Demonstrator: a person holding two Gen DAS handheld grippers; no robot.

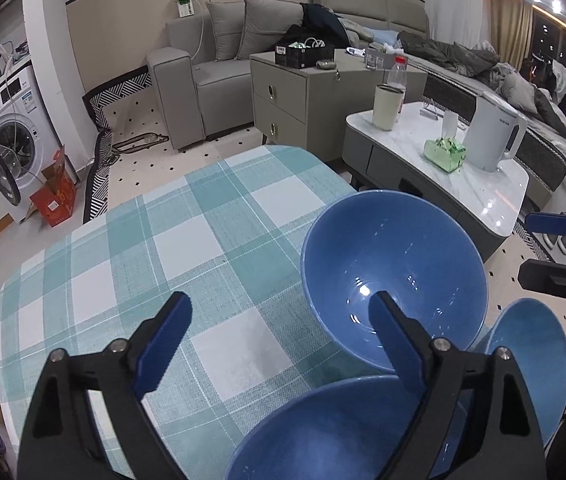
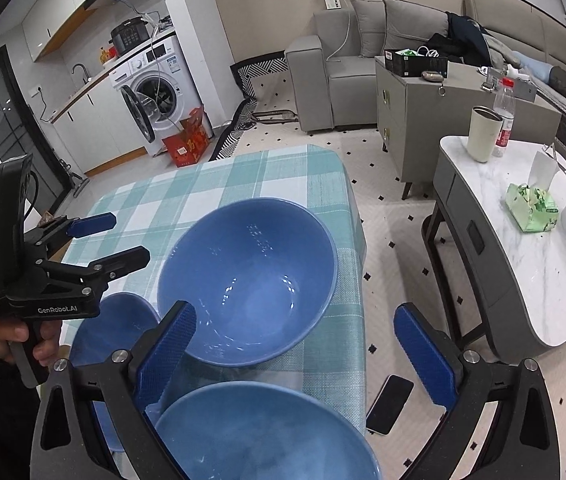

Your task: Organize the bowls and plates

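A home: sofa (image 2: 339, 68), washing machine (image 2: 159, 84), kitchen counter (image 2: 83, 92).

Large blue bowl (image 2: 249, 280): glazed ceramic look, smooth, glossy, bright highlights inside. Nearer blue bowl (image 2: 263, 436): same blue, duller sheen. Tablecloth (image 1: 143, 248): woven cloth, teal and white check, matt, visible weave. Left tool (image 1: 279, 340): black matt plastic frame, bare metal screws; blue pads (image 1: 163, 344) finely textured. Right tool (image 2: 295, 344): same make. Side table top (image 2: 543, 264): marble pattern, polished, reflective. Sofa (image 1: 203, 60): grey fabric, matt.
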